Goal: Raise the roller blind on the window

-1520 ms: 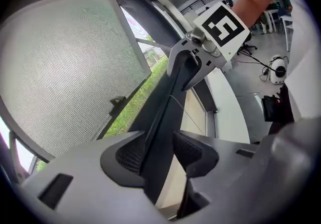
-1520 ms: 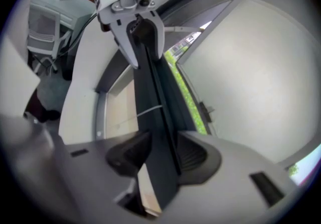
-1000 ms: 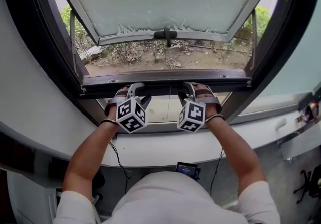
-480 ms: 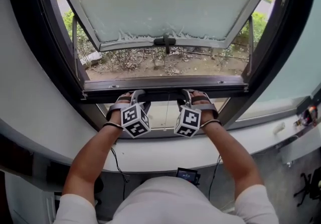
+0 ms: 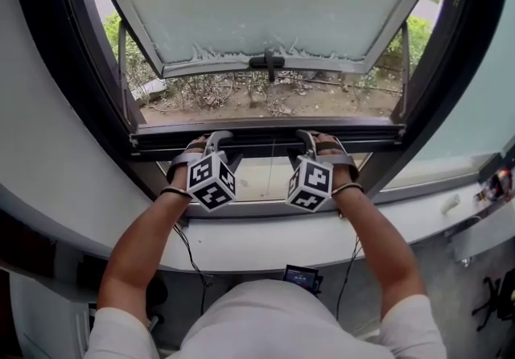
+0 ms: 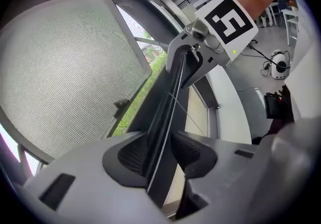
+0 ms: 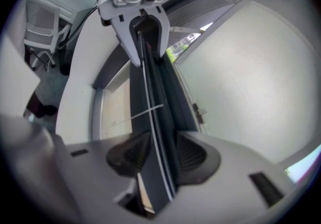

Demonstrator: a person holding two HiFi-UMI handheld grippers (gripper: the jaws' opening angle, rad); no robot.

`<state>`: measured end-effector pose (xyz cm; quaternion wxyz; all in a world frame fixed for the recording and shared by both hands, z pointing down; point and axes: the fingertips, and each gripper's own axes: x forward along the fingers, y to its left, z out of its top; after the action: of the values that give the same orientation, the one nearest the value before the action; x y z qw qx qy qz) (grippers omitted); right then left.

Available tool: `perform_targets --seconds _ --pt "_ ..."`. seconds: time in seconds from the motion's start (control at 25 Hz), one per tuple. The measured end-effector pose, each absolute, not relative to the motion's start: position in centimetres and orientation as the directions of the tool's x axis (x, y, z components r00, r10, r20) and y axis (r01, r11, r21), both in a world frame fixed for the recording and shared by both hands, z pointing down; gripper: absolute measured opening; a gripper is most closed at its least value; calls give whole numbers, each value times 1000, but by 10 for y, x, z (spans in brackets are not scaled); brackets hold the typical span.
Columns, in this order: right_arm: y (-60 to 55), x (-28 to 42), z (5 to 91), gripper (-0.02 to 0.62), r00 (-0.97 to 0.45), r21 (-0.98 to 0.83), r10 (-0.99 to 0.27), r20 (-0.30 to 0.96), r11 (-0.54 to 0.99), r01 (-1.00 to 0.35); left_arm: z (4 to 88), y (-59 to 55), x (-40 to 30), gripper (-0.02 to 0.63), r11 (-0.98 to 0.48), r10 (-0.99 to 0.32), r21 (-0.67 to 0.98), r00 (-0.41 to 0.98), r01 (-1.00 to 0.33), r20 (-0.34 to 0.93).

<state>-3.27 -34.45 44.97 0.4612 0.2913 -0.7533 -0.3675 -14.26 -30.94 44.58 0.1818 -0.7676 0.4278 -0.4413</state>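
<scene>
1. Blind bar point(image 5: 265, 138): dark rail of the roller blind, lying level across the low part of the window frame point(image 5: 48, 68), above the white sill point(image 5: 265, 241). The task is barely started; nearly all the lift remains.
2. Left gripper point(image 5: 214, 140): pinches the bar, a pad on each side. Its jaws have just been closing onto it.
3. Right gripper point(image 5: 309, 138): clamped on the same bar, just beside the left one.
4. Thin cord point(image 5: 271, 168): hangs below the bar, between the 2 grippers.
5. Risk 1: 1 hand rising faster than the other would likely tilt the bar and jam it in the frame.
6. Risk 2: the bar is narrow and smooth; a loose pinch could let it slip and drop back.
7. Change: compared with 1 second ago, bar and both grippers sit at almost the same place, at most slightly higher.
</scene>
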Motion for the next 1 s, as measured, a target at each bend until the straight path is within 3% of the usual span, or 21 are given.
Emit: perform_targets --seconds 1.0 --pt "-352 -35 320 152 -459 919 -854 246 356 -168 314 -315 -145 147 -456 -889 -701 323 -548 326"
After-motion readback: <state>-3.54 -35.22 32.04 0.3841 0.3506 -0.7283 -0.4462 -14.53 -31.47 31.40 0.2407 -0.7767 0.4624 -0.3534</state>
